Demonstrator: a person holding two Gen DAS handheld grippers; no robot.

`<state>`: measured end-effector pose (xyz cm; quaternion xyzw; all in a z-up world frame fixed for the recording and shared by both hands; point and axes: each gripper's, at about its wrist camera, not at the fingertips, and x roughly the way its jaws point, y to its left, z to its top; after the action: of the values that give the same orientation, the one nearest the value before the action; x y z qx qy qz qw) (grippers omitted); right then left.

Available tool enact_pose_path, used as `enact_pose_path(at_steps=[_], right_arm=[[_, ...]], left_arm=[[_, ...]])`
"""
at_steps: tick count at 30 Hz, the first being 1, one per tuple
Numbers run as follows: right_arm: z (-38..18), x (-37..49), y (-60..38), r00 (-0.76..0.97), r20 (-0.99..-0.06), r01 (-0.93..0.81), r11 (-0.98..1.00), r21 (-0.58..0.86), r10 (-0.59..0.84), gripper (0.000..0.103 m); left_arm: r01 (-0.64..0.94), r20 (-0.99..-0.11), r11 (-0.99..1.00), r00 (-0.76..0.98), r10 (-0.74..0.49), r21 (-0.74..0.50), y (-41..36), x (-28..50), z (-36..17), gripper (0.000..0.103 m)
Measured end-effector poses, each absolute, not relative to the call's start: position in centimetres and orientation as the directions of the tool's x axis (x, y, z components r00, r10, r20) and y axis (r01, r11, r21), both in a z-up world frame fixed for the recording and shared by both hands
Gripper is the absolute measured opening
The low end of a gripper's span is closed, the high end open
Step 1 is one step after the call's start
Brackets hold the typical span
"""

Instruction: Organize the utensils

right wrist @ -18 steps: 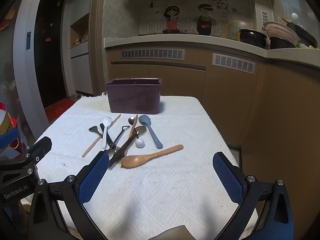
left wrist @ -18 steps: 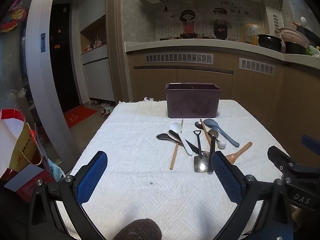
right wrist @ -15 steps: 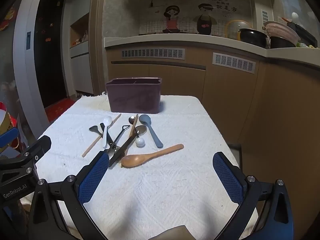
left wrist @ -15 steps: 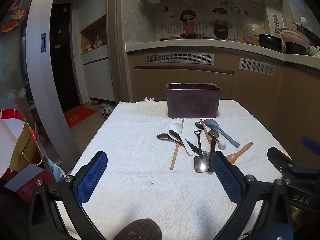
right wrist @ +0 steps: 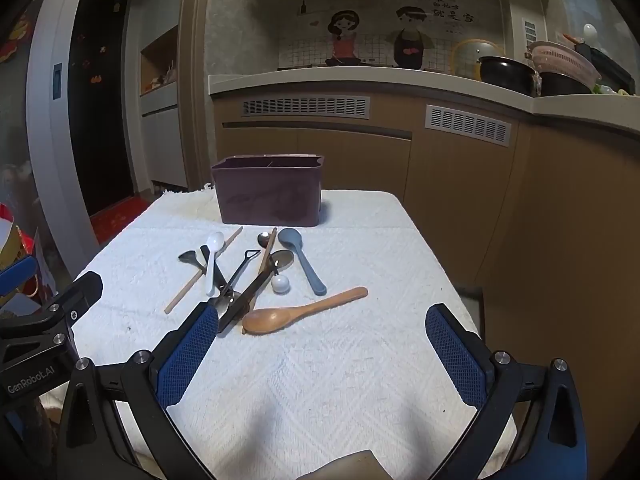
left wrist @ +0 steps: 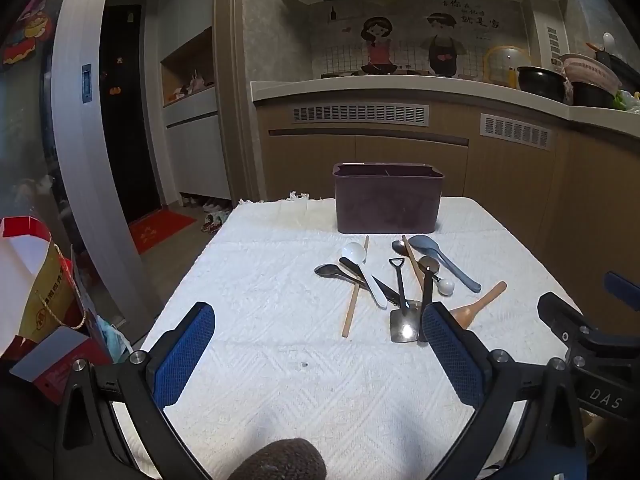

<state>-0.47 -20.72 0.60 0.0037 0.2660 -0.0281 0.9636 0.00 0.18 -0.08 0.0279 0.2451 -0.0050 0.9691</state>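
Holding both tools low over the near edge of the table (left wrist: pixel 248 280), you have the left gripper (left wrist: pixel 318 350) and the right gripper (right wrist: pixel 322 346) level, side by side and pointed toward the far edge, each released with its blue pads spread wide and nothing between them. Your left gripper's right finger (left wrist: pixel 450 350) covers the bowl end of the wooden spoon (right wrist: pixel 300 312) in its own view; your right gripper's left finger (right wrist: pixel 188 352) sits just in front of the utensil pile. The purple utensil box (left wrist: pixel 388 200) stands upright at the middle of the far edge on the white cloth (right wrist: pixel 320 380). The utensils lie loose and crossed at the table's centre, just in front of the box: a white spoon (right wrist: pixel 212 256), a grey-blue spoon (right wrist: pixel 300 256), a small metal shovel-shaped spoon (left wrist: pixel 402 308), a chopstick (left wrist: pixel 354 300), and several dark-handled pieces overlapping. Compared with the earlier frames, you have made no appreciable change: both grippers keep the same pose and spread, and every utensil lies where it did.
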Motion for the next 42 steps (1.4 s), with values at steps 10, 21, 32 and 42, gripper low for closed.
enact_pose_path(at_steps=[10,21,32,42], right_arm=[[0.51,-0.39,-20.72,0.855,-0.516,0.057,0.998,-0.006,-0.052,0.103],[0.46,-0.37,-20.74,0.854,-0.517,0.057,0.998,-0.006,-0.052,0.103],[0.19,-0.31,-20.72,0.852,-0.522,0.055,0.998,-0.007,-0.051,0.103],[0.18,-0.32,-20.71,0.850,-0.524,0.056,0.998,-0.006,-0.051,0.103]], left_arm=[[0.024,-0.476,0.998,0.879,0.004,0.052,0.17,0.06,0.00,0.103],[0.017,-0.472,0.999,0.882,0.007,0.047,0.35,-0.03,0.22,0.103],[0.019,-0.472,0.999,0.882,0.005,0.047,0.25,-0.08,0.36,0.103],[0.018,-0.475,0.999,0.880,0.006,0.047,0.28,-0.04,0.35,0.103]])
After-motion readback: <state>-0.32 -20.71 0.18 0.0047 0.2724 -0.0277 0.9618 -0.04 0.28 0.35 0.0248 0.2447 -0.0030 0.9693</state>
